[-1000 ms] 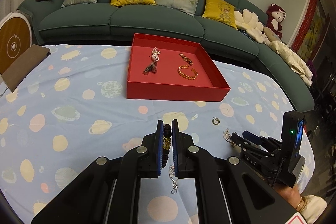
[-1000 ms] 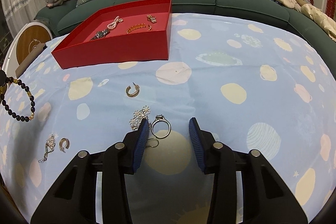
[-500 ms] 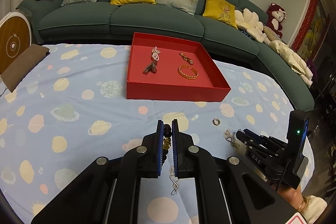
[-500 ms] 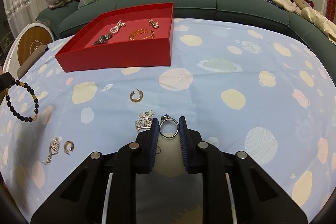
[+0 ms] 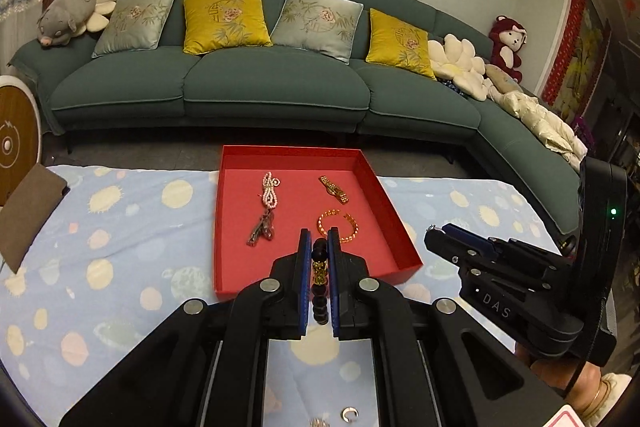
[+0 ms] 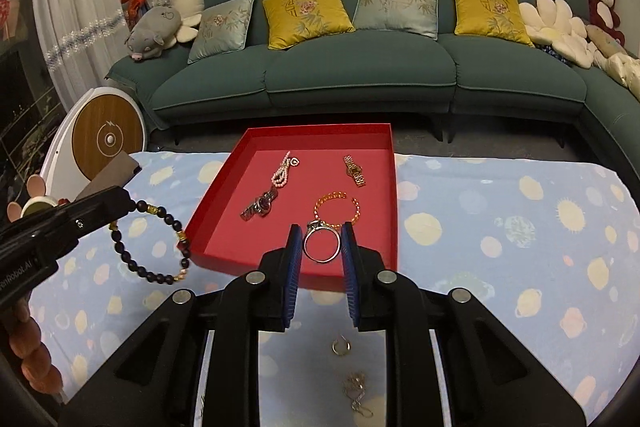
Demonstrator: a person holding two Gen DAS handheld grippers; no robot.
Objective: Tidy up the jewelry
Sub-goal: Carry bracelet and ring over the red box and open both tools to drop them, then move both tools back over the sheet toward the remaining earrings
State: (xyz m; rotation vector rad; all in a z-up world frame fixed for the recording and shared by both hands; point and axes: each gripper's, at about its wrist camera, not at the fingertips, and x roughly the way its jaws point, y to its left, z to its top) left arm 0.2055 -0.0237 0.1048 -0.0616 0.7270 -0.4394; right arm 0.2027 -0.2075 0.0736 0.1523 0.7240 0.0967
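My left gripper (image 5: 319, 247) is shut on a dark bead bracelet (image 5: 319, 279) and holds it above the near edge of the red tray (image 5: 316, 281). The bracelet hangs as a loop in the right wrist view (image 6: 150, 239), left of the tray (image 6: 256, 261). My right gripper (image 6: 320, 239) is shut on a silver ring (image 6: 322, 245), raised over the tray's near part. The tray holds a pearl strand (image 5: 270, 191), a silver watch (image 6: 260, 207), a gold watch (image 5: 334, 190) and a gold bead bracelet (image 6: 336, 209).
A gold hoop earring (image 6: 341, 347) and a silver chain piece (image 6: 356, 391) lie on the blue planet-print cloth (image 6: 500, 227) below my right gripper. A green sofa (image 5: 272, 87) with cushions stands behind the table. A brown pad (image 5: 28, 211) lies at the far left.
Both grippers have lifted off the cloth and moved forward toward the red tray, the left with the bead bracelet, the right with the ring it closed on.
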